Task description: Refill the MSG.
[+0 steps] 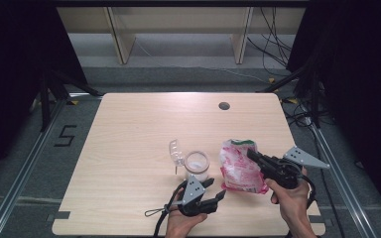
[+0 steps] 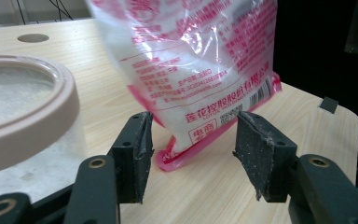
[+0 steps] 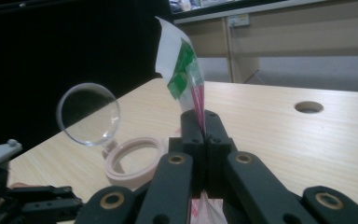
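A pink-and-white bag of white grains point(image 1: 239, 168) stands tilted on the table, lifted at its top edge. My right gripper point(image 1: 251, 154) is shut on that top edge; in the right gripper view the jaws point(image 3: 201, 133) pinch the bag's seam, and its green-printed flap point(image 3: 182, 65) rises above them. My left gripper point(image 1: 217, 189) is open just left of the bag's lower corner. In the left gripper view the bag point(image 2: 200, 60) fills the space beyond the spread jaws point(image 2: 191, 154), its pink bottom seam just ahead of the pads and untouched. A jar point(image 1: 197, 164) with a hinged clear lid point(image 1: 175, 151) stands open next to the bag.
The jar's beige rim point(image 2: 32, 116) lies close to the left gripper's left jaw. The wooden table point(image 1: 144, 129) has a round cable hole point(image 1: 223, 105) at the back. Its right edge point(image 2: 328, 105) is near the bag. Dark curtains flank the table.
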